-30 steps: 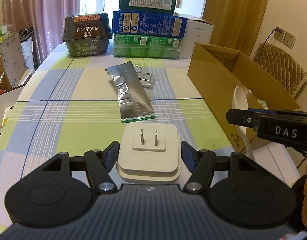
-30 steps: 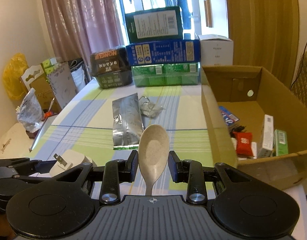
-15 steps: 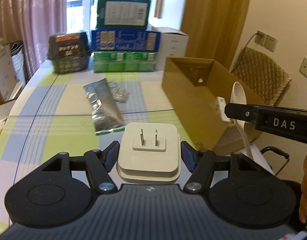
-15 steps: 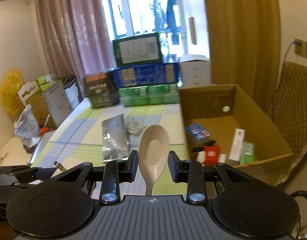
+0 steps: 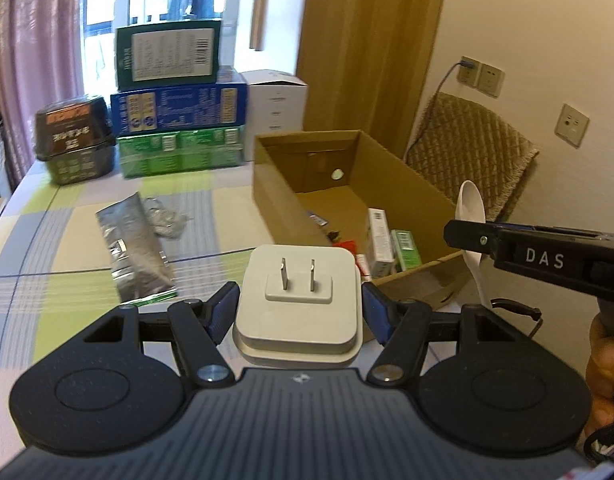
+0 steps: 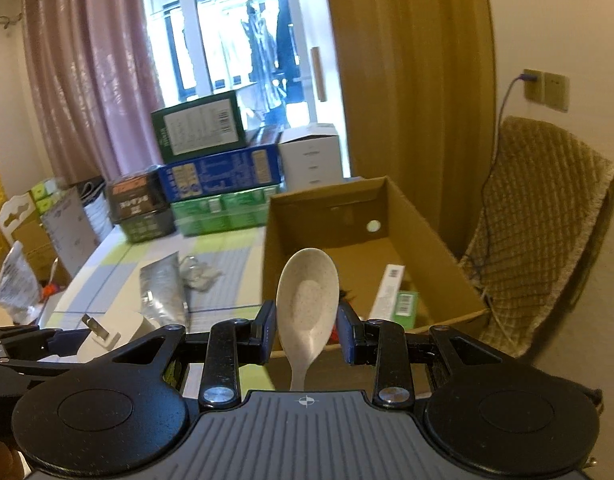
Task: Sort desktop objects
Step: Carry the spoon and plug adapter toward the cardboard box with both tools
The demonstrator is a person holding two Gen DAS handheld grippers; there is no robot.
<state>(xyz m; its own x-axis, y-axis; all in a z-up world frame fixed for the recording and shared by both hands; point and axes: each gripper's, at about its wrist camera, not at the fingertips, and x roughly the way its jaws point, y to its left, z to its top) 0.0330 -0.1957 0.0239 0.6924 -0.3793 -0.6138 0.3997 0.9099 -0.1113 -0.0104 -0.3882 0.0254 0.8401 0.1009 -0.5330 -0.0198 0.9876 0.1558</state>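
While the white plug adapter [image 5: 299,308] is being clamped between the blue pads of the left gripper [image 5: 299,308], its two flat prongs are being presented to the camera at lower centre of the left wrist view. The jaws are being kept closed against the adapter's two sides. In the right wrist view, the speckled beige spoon [image 6: 307,308] is being gripped at its neck by the right gripper [image 6: 307,330], with the bowl being held upright and facing the camera at centre frame. The same spoon is being seen from the side at the right edge of the left wrist view, held above the near right corner of the cardboard box [image 5: 403,172]. Part of a hand [image 5: 605,372] is being shown at the lower right edge of that view.

Beyond both grippers, the open cardboard box is being seen at centre right, standing on the checked tablecloth [image 5: 59,240]. Several small packets [image 5: 391,240] are being held inside it, near its front wall. A silver foil pouch [image 5: 133,248] is lying flat on the cloth at centre left, with a crumpled clear wrapper [image 5: 167,218] just beside its far end. Stacked cartons [image 5: 179,108] are being seen at upper left, by the window. A quilted chair [image 6: 543,224] is standing at right, behind the box.
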